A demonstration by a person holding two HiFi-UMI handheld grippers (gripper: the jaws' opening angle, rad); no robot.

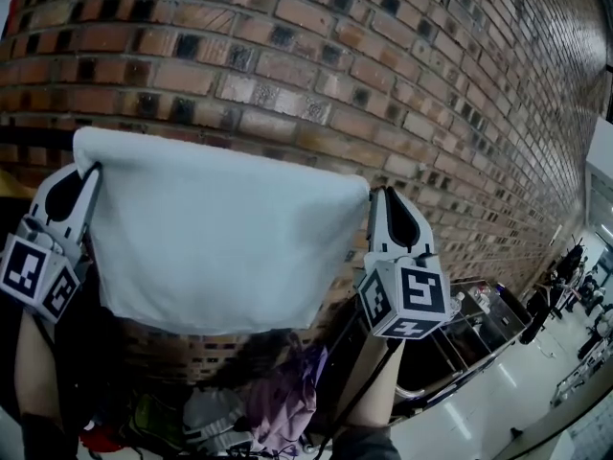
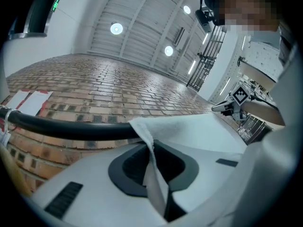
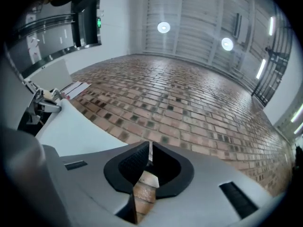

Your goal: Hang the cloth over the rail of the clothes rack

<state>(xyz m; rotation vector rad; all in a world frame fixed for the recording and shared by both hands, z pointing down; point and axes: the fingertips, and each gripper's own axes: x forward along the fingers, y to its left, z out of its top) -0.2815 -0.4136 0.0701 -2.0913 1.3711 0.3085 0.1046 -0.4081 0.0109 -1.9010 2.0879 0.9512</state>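
Note:
A white cloth [image 1: 220,238] hangs spread out in front of the brick wall, and its top edge hides the rail in the head view. In the left gripper view the black rail [image 2: 66,126] runs in from the left and passes under the cloth [image 2: 199,131]. My left gripper [image 1: 91,171] [image 2: 151,150] is shut on the cloth's top left corner, with a fold pinched between its pads. My right gripper [image 1: 378,195] [image 3: 149,157] stands at the top right corner, open by a narrow slit that shows only brick. The cloth [image 3: 71,131] lies to its left.
The brick wall [image 1: 335,56] fills the background close behind the cloth. A heap of coloured clothes [image 1: 278,401] lies below the cloth. Metal carts [image 1: 469,333] stand on the pale floor at the lower right.

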